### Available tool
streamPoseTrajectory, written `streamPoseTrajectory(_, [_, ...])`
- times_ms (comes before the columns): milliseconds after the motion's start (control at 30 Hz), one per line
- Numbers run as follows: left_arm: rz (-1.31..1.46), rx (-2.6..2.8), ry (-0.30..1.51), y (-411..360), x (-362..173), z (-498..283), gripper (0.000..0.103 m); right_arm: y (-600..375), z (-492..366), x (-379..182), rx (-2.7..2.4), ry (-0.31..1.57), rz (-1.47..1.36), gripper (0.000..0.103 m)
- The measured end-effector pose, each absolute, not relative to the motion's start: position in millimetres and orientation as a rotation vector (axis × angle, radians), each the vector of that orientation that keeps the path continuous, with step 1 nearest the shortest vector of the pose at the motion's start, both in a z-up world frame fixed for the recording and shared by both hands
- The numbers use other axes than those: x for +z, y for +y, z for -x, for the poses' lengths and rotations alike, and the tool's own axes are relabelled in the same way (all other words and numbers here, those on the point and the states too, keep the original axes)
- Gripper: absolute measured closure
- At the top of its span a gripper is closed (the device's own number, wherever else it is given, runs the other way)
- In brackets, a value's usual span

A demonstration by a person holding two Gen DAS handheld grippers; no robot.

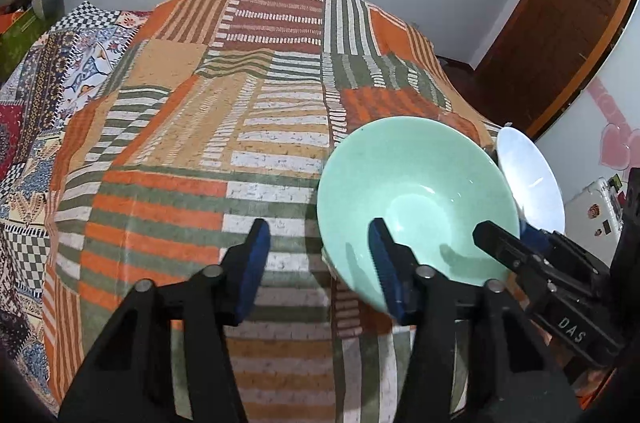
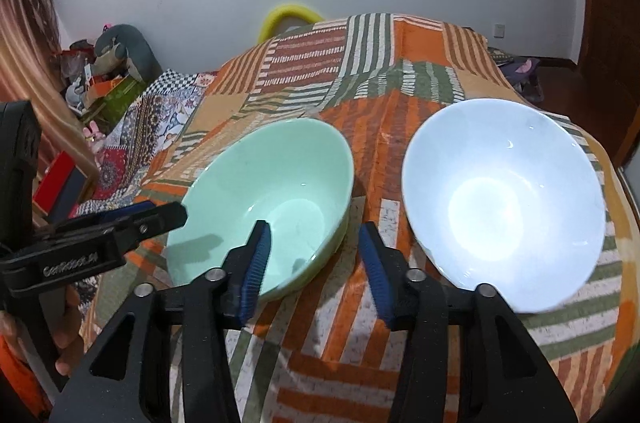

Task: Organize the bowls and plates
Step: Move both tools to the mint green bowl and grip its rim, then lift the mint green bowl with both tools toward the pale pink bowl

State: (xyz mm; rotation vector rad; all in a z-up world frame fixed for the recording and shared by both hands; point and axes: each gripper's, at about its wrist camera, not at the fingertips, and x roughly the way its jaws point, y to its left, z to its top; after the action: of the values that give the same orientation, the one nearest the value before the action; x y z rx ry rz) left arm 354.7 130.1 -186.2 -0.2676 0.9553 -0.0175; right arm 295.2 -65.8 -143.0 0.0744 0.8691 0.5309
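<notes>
— What's on your left?

— My left tongs (image 1: 319,243) hang over the striped cloth (image 1: 200,143), tilted downward. They stand apart and grip nothing. One blue pad sits outside the green bowl (image 1: 408,183) and the other reaches over its inside, so the bowl's left rim lies between them. I see a gap on both sides, and neither pad presses the rim.

— And the green bowl itself?

— It rests upright on the cloth, at the near edge, between my two tools.

— Your right side?

— My right tongs (image 2: 314,235) straddle the same bowl's right rim. The left pad is inside the bowl and the right pad is outside, over the strip of cloth between the two bowls. These tongs are also parted and hold nothing.

— What lies furthest right?

— The white bowl (image 2: 504,203) stands upright on the cloth, just beside the green one. The two are not touching, and no pad is on the white bowl.
</notes>
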Motion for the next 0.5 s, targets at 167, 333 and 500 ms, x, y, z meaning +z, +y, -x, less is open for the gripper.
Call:
streamPoseTrajectory(167, [0.282,-0.021,0.972,131,-196,-367,0.074,-64,-303,-146,0.531,0.869,-0.075,0.073])
streamPoseTrajectory(333, [0.334,-0.053,1.025,130,-211,-377,0.087,-61,-306,-147,0.540,0.874,-0.079,0.075])
streamPoseTrajectory(500, [0.339,-0.055,1.013,131,-208,-374,0.087,-56,-305,-146,0.523,0.880,-0.057,0.075])
